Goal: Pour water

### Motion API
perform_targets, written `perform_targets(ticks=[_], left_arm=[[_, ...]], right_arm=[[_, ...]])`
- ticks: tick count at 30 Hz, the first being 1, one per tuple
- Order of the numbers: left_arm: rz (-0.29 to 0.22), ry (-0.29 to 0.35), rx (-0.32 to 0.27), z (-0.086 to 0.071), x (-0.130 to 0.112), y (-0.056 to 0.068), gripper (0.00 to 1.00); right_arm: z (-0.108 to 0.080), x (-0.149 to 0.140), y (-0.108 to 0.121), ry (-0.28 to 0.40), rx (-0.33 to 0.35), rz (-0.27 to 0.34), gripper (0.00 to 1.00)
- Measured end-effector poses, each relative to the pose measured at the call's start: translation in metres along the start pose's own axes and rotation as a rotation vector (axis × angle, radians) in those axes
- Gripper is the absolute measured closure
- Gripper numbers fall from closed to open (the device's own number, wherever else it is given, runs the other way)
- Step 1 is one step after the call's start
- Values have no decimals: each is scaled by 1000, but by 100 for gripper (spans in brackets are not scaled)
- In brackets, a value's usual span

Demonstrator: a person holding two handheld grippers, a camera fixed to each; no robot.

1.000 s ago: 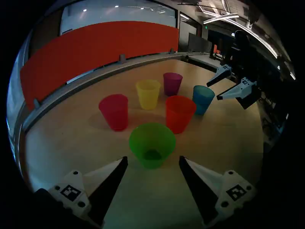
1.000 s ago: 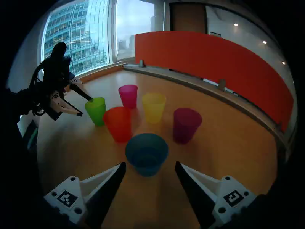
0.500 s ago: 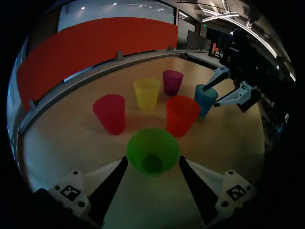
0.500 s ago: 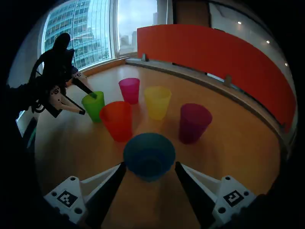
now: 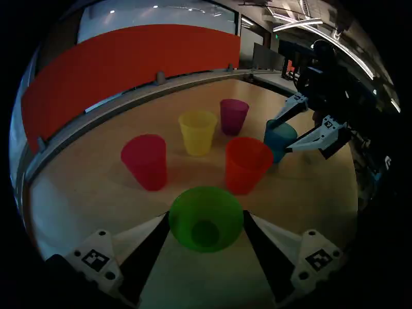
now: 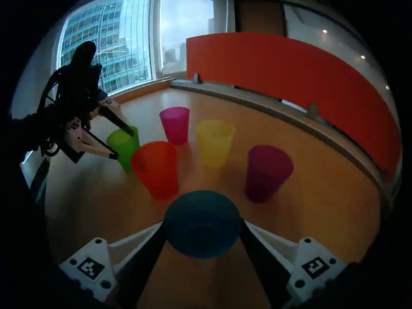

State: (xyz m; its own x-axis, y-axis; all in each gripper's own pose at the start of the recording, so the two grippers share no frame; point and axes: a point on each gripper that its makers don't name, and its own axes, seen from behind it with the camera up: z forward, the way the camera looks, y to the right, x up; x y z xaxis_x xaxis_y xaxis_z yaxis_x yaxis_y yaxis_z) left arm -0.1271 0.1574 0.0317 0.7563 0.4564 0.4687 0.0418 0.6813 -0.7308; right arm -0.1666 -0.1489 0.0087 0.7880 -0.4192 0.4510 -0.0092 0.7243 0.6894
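Left gripper (image 5: pixel 205 212): fingers spread wide, one on each side of the translucent green plastic cup (image 5: pixel 206 220). The cup's rim fills the gap from fingertip to fingertip, and I cannot tell whether they touch it.
Green cup: upright on the pale wooden tabletop (image 5: pixel 92 195), right between the tips, with no spare room at either side.
Right gripper (image 6: pixel 202 222): fingers likewise spread, straddling the translucent blue plastic cup (image 6: pixel 202 229). The cup stands upright between the tips, and contact cannot be told.
Orange cup: a translucent orange-red plastic cup (image 5: pixel 247 164), just ahead of the left gripper and a little to its right. It stands between the green and blue cups, near both.
Crimson cup: a translucent crimson plastic cup (image 5: pixel 145 160), ahead and to the left of the left gripper, with bare wood between it and the green cup.
Yellow cup: a translucent yellow plastic cup (image 5: pixel 197 132), farther ahead, about centred.
Purple cup: a translucent purple plastic cup (image 5: pixel 233 116), farthest ahead of the left gripper; near ahead-right of the right gripper.
Open room: bare tabletop lies wide to the left gripper's left and the right gripper's right.
Far edge: a grey raised rail (image 5: pixel 129 98) runs along the table's edge beyond the cups, with an orange-red partition panel (image 5: pixel 129 56) standing on it.
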Motion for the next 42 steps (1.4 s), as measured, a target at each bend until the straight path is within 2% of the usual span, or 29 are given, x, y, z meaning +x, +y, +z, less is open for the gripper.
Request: perform_targets(ticks=[9,13,23,25,32,42], left_arm=[[16,-6,16,4,0,-3,0],[10,-17,26,5,-2,-5,11],[-3,-17,23,5,-1,-5,12],[-5,-15,23,5,-1,-5,12],[-12,-3,20,3,2,-5,12],[-11,36,27,-10,16,-6,12]], right_arm=[[1,2,0,4,4,-2,0],[1,2,0,5,5,1,0],[1,1,0,2,3,-3,1],[2,1,-1,2,6,2,7],[1,0,0,6,0,1,8],[-8,16,2,46,-22,11,8]])
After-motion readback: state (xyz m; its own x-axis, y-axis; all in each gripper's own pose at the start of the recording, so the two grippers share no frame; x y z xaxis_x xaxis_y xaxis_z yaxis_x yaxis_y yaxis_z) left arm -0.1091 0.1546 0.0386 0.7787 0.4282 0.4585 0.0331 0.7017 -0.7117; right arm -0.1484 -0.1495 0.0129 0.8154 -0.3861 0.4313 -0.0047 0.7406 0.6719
